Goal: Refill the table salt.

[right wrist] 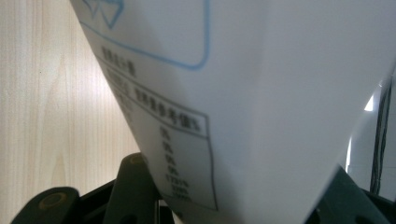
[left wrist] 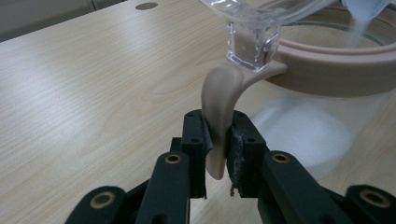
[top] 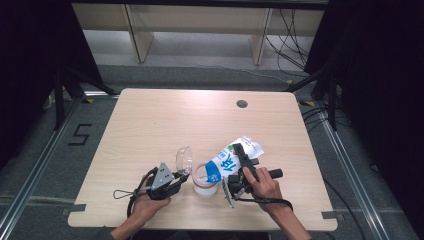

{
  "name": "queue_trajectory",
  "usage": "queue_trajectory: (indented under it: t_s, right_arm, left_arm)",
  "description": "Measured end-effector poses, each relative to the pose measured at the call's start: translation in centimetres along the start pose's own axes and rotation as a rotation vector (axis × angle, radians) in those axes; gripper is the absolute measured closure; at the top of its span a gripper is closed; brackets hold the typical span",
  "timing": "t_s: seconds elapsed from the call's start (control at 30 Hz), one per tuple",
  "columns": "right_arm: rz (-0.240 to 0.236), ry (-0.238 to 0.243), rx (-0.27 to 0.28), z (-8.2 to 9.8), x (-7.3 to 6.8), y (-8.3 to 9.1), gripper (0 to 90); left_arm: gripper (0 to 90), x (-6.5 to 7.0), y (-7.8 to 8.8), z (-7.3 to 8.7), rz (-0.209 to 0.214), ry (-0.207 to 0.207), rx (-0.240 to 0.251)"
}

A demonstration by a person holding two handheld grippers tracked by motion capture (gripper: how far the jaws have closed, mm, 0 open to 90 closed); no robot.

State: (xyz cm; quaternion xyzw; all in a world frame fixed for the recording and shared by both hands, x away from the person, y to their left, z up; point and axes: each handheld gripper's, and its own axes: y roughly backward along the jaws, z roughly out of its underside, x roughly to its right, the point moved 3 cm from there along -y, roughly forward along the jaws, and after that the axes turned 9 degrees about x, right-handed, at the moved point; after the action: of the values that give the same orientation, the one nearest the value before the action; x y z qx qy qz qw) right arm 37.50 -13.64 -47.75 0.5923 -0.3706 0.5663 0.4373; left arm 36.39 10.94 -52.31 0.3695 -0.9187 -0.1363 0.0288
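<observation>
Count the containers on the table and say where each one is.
2. A clear jar with a beige rim stands near the table's front edge, its handle clamped by the left gripper. A white bag, held tilted over it by the right gripper.

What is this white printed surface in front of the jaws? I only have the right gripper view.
Observer: A white and blue soft bag, tilted with its mouth over a clear glass jar with a beige rim.
Operator: Is anything coming out?
Observer: Yes, white powder falls into the jar in the left gripper view.
Operator: Who steadies the jar?
Observer: The left hand-held gripper, clamped on the jar's beige latch tab; its clear lid stands open.
</observation>
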Motion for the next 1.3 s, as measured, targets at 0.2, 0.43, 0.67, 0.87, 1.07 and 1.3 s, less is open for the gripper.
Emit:
queue_trajectory:
  t_s: [0.2, 0.43, 0.67, 0.87, 1.07, 1.3]
  right_arm:
    - [0.032, -0.031, 0.041, -0.15, -0.13, -0.26, 57.3]
    - [0.018, 0.008, 0.013, 0.02, 0.08, -0.07, 57.3]
    - [0.02, 0.01, 0.011, -0.06, 0.1, -0.03, 57.5]
    - [0.024, 0.006, 0.019, -0.06, 0.08, -0.09, 57.6]
    - [0.024, 0.004, 0.023, -0.04, 0.08, -0.12, 57.6]
    - [0.022, 0.002, 0.023, -0.04, 0.08, -0.12, 57.8]
  left_arm:
    - [77.6, -0.01, 0.01, -0.01, 0.001, 0.001, -0.002]
    - [77.6, 0.0, 0.0, 0.0, 0.001, 0.0, -0.001]
    - [77.6, 0.0, 0.0, 0.0, 0.0, 0.0, 0.0]
    - [77.6, 0.0, 0.0, -0.01, 0.0, -0.001, 0.0]
    - [77.6, -0.01, 0.04, -0.02, 0.002, -0.001, -0.007]
    - [77.6, -0.01, 0.01, -0.02, 0.002, 0.0, -0.002]
